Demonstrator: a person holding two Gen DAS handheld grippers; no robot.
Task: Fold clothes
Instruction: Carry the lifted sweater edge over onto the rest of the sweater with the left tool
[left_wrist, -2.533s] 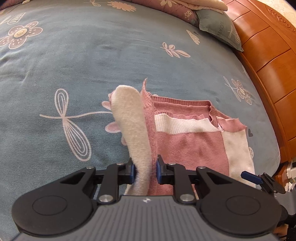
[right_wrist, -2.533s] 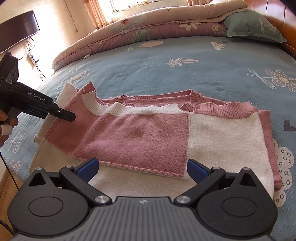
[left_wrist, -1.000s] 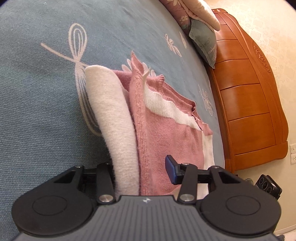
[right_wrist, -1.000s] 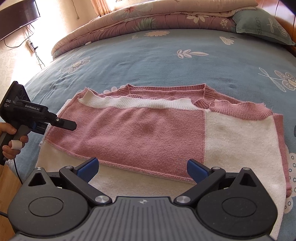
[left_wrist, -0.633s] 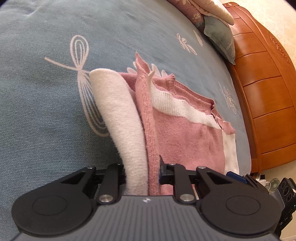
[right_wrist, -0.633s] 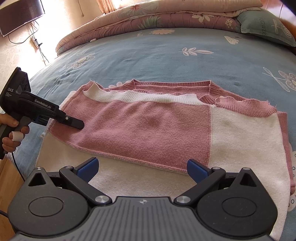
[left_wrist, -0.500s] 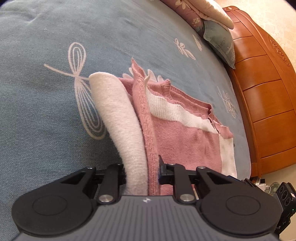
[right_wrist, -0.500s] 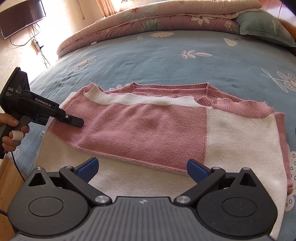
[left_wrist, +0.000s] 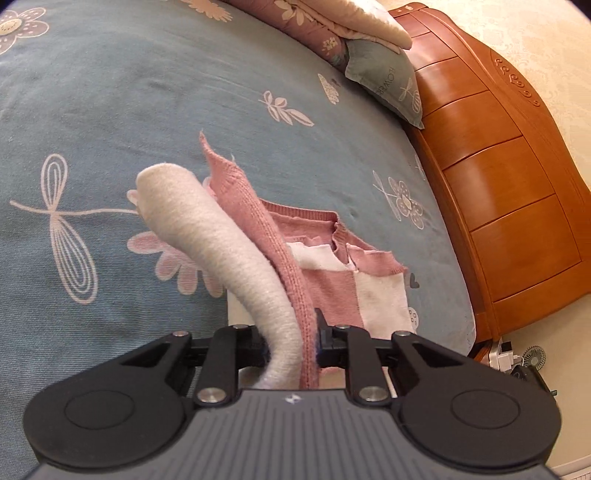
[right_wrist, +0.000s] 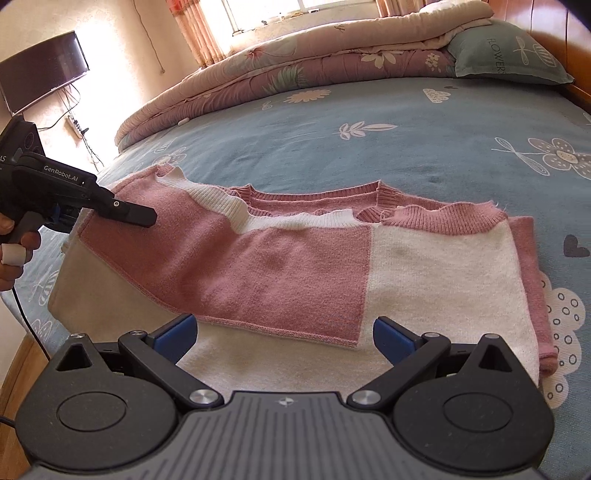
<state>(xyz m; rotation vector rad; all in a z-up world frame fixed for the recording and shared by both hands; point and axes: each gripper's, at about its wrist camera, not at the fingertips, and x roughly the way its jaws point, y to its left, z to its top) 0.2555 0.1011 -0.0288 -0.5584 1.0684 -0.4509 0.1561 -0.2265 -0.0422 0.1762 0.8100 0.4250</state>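
A pink and white knit sweater (right_wrist: 295, 258) lies partly folded on the blue flowered bed sheet (right_wrist: 369, 110). My left gripper (left_wrist: 291, 343) is shut on the sweater's left edge (left_wrist: 229, 258), a roll of white and pink knit, and holds it raised off the bed. In the right wrist view the left gripper (right_wrist: 140, 218) shows at the sweater's left end. My right gripper (right_wrist: 284, 332) is open and empty, just above the sweater's near white hem.
A folded quilt (right_wrist: 314, 62) and a grey-green pillow (right_wrist: 506, 55) lie at the bed's far side. A wooden headboard (left_wrist: 498, 184) runs along the right. A TV (right_wrist: 44, 81) hangs on the left wall. The bed edge is close on the left.
My left gripper has lifted the sweater's left edge higher and tilted toward the headboard. The right gripper has stayed open and drawn slightly closer to the sweater.
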